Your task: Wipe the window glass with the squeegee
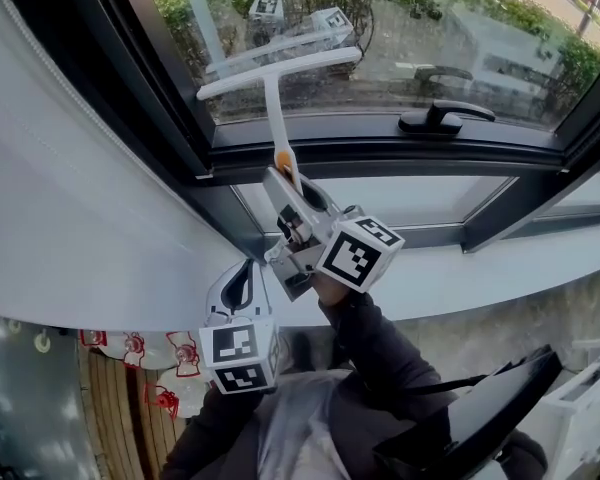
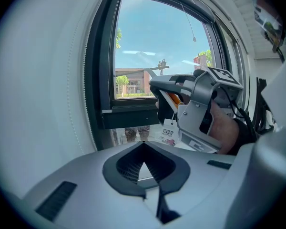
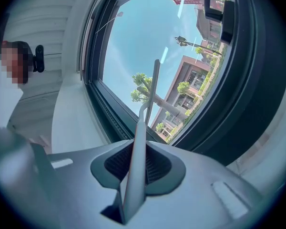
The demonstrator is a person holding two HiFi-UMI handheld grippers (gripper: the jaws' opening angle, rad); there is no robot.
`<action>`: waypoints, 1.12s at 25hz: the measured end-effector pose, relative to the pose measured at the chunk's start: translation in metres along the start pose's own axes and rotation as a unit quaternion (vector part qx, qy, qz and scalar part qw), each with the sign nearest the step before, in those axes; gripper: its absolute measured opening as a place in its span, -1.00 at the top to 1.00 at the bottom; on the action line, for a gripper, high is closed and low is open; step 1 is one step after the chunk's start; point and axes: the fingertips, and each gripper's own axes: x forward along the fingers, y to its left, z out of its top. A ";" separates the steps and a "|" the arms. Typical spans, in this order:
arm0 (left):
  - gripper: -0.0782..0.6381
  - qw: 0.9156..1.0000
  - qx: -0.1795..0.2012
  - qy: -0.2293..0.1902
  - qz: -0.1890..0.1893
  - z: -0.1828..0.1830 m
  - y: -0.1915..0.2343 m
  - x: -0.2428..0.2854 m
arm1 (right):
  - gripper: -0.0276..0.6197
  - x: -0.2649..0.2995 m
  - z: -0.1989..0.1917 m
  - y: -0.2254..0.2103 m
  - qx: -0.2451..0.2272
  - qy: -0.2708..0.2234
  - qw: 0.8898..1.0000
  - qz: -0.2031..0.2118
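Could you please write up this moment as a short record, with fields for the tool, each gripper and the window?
tool: white squeegee, blade end raised to the window glass; contact cannot be confirmed
right hand-held gripper: shut on the squeegee's handle, pointing at the glass
left hand-held gripper: jaws together, nothing between them, held lower, off the glass
window handle: black, lying along the lower frame
sill: white, below the frame

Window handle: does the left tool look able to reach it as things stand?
Probably not directly. The left tool, shut and empty, sits low near the person; the right tool, holding the squeegee, stands between it and the window handle, which is further right.
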 end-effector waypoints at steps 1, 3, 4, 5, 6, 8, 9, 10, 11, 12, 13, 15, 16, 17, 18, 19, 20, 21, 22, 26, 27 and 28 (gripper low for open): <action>0.79 1.000 0.001 0.000 0.000 0.000 0.000 0.000 | 0.73 -0.001 -0.001 -0.002 -0.001 0.001 1.000 -0.001; 0.79 1.000 0.002 0.001 0.000 0.000 -0.001 0.000 | 0.73 -0.003 -0.004 -0.005 -0.001 0.003 1.000 -0.002; 0.79 1.000 0.002 0.003 0.000 -0.001 -0.001 0.000 | 0.73 -0.004 -0.006 -0.007 0.000 0.004 1.000 -0.002; 0.79 1.000 0.001 0.005 -0.001 -0.002 -0.002 0.000 | 0.73 -0.005 -0.007 -0.008 0.002 0.005 1.000 -0.002; 0.79 1.000 0.000 0.007 -0.001 -0.003 -0.002 0.000 | 0.73 -0.006 -0.009 -0.009 0.004 0.006 1.000 -0.002; 0.79 1.000 -0.001 0.009 0.000 -0.004 -0.003 0.001 | 0.73 -0.008 -0.012 -0.012 0.011 0.006 1.000 -0.002; 0.79 1.000 -0.001 0.009 0.000 -0.005 -0.004 0.001 | 0.73 -0.009 -0.013 -0.014 0.014 0.007 1.000 -0.003; 0.79 1.000 0.000 0.010 0.001 -0.005 -0.004 0.001 | 0.73 -0.010 -0.015 -0.016 0.016 0.008 1.000 -0.003; 0.79 1.000 0.001 0.010 0.001 -0.006 -0.004 0.001 | 0.73 -0.012 -0.017 -0.017 0.017 0.008 1.000 -0.004; 0.79 1.000 0.002 0.010 0.001 -0.007 -0.004 0.001 | 0.73 -0.013 -0.018 -0.019 0.018 0.009 1.000 -0.004; 0.79 1.000 0.004 0.010 0.001 -0.007 -0.004 0.002 | 0.73 -0.013 -0.020 -0.021 0.018 0.010 1.000 -0.004; 0.79 1.000 0.004 0.012 0.001 -0.009 -0.006 0.003 | 0.73 -0.015 -0.022 -0.025 0.017 0.013 1.000 -0.004; 0.79 1.000 0.003 0.014 0.000 -0.010 -0.006 0.003 | 0.73 -0.017 -0.023 -0.027 0.017 0.015 1.000 -0.004; 0.79 1.000 0.002 0.016 0.000 -0.011 -0.007 0.004 | 0.73 -0.018 -0.025 -0.028 0.019 0.015 1.000 -0.006; 0.79 1.000 0.001 0.018 0.000 -0.012 -0.008 0.004 | 0.73 -0.019 -0.026 -0.030 0.023 0.015 1.000 -0.007; 0.79 1.000 0.002 0.020 0.001 -0.013 -0.008 0.004 | 0.73 -0.020 -0.028 -0.032 0.026 0.015 1.000 -0.008; 0.79 1.000 0.002 0.021 0.002 -0.014 -0.008 0.004 | 0.73 -0.022 -0.030 -0.034 0.029 0.016 0.999 -0.008; 0.79 1.000 0.003 0.022 0.003 -0.014 -0.008 0.005 | 0.73 -0.023 -0.032 -0.036 0.031 0.016 0.999 -0.008; 0.79 1.000 0.004 0.023 0.004 -0.015 -0.009 0.005 | 0.73 -0.024 -0.034 -0.038 0.034 0.017 0.999 -0.008; 0.79 1.000 0.008 0.027 0.006 -0.018 -0.012 0.007 | 0.73 -0.030 -0.040 -0.046 0.042 0.022 0.999 -0.008; 0.79 1.000 0.008 0.029 0.007 -0.019 -0.012 0.007 | 0.73 -0.032 -0.042 -0.048 0.047 0.021 0.999 -0.008; 0.79 0.999 0.009 0.030 0.007 -0.020 -0.013 0.007 | 0.73 -0.033 -0.043 -0.050 0.051 0.020 0.998 -0.008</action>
